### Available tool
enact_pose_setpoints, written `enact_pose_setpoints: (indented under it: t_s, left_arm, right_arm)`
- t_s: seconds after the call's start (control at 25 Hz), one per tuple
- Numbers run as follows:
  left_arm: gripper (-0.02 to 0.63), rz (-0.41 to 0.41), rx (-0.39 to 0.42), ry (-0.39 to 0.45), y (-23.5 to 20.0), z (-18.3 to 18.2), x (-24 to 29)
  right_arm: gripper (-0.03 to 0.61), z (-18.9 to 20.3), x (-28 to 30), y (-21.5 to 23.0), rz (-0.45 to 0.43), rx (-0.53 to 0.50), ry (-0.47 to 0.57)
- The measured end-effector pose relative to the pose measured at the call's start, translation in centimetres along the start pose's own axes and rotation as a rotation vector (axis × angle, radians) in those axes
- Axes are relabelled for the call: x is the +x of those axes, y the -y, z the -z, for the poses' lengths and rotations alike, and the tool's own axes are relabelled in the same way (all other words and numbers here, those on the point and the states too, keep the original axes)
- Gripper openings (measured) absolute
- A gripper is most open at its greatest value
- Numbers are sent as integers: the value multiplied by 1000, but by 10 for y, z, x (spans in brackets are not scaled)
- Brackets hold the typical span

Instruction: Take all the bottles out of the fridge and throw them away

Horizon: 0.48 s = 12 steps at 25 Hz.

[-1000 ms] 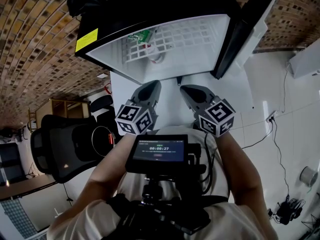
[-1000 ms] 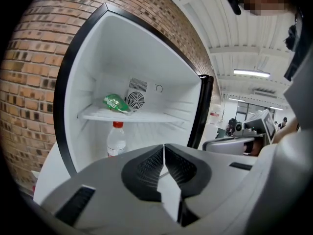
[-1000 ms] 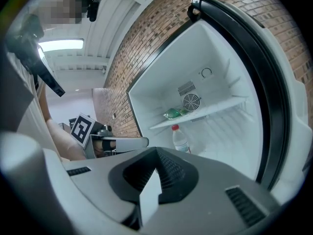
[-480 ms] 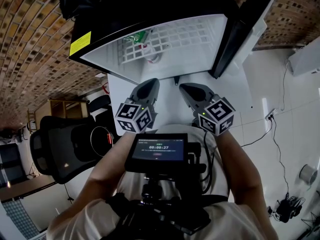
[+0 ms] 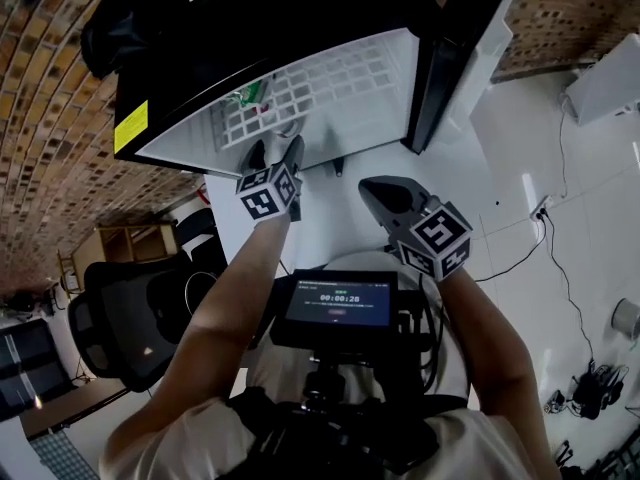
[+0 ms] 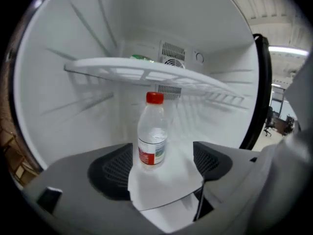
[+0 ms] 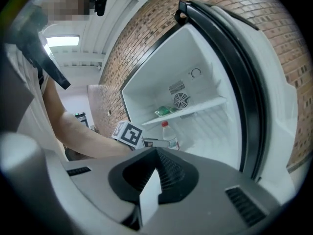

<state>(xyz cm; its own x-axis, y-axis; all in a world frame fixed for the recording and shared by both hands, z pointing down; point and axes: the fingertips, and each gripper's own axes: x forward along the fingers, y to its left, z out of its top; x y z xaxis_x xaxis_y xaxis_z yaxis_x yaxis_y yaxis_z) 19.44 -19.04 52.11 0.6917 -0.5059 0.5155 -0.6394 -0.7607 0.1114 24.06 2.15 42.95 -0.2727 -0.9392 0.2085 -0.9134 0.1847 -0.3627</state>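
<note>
Open fridge, seen from the head view and both gripper views. The fridge stands with its door swung to the right, against a brick wall. A white wire shelf crosses the compartment. A black chair is at lower left, well apart from the fridge.

Left gripper: reaches into the compartment below the shelf. Its jaws have just been opening and stand wide apart. The clear bottle, red-capped and upright on the fridge floor, stands between the jaw tips, nearer the left pad. The pads are not pressed on it.

Right gripper: hangs outside the fridge, in front of the opening and right of the left arm. Its jaws are together, with nothing between them.

Green bottle: lies on the shelf toward the back, above and behind the clear bottle. The right gripper view shows both bottles, the green one on the shelf and the clear one below it, just beyond the left gripper's marker cube.
</note>
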Motion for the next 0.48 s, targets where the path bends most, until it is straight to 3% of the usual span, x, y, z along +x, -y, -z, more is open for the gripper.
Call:
enact_pose_setpoints:
  t_s: [0.28,0.48]
  left_arm:
    - [393,-117,33,-55,-30,-15,57]
    - [315,-100,114,-84,-17,-18,62]
  right_arm:
    - [3,13,-29,24,73,27,-16]
    - [3,15,-42,34,104,46,-17]
